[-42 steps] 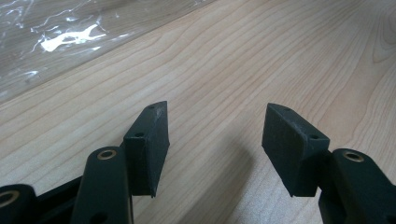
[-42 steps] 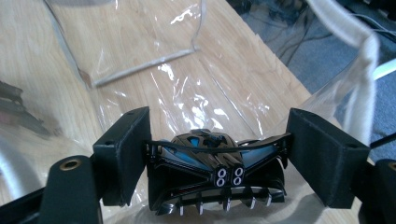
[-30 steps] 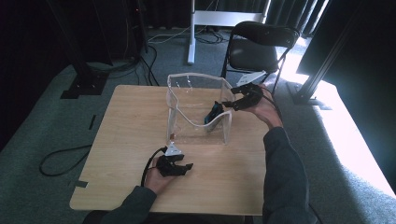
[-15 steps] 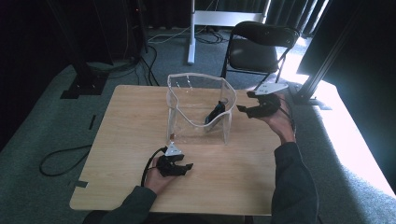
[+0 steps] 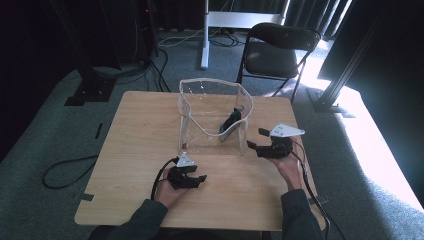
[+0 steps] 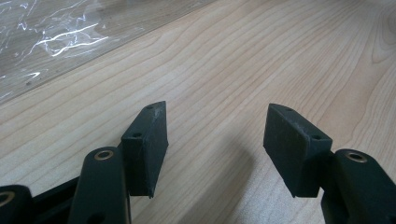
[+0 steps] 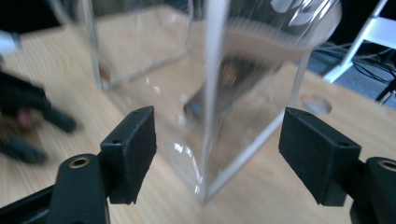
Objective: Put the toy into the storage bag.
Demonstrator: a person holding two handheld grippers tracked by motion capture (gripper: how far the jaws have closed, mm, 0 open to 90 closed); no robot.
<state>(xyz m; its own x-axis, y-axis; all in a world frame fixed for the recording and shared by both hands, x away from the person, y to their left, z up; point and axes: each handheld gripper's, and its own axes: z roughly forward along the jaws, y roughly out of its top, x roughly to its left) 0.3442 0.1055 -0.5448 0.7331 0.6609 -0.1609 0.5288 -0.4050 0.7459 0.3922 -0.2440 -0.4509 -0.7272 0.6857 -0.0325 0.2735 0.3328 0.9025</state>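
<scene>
A clear plastic bin (image 5: 200, 117) stands upright on the middle of the wooden table (image 5: 135, 130). A dark object (image 5: 230, 121) leans inside it against the right wall; through the wall the dark object (image 7: 224, 79) looks blurred. My right gripper (image 5: 256, 141) is open just right of the bin's near corner (image 7: 205, 140), with nothing between its jaws. My left gripper (image 5: 199, 181) rests low on the table near the front edge, open and empty, its jaws over bare wood (image 6: 219, 116).
A black folding chair (image 5: 277, 50) stands behind the table's far right corner. A white desk frame (image 5: 235, 20) and cables lie on the grey carpet beyond. A cable (image 5: 65, 167) loops on the floor at left. Bright sunlight falls on the floor at right.
My right gripper drew back from the top of the bin, swung out right, then came down toward the front beside the bin's near right corner. The dark object stayed inside. The left gripper stayed put.
</scene>
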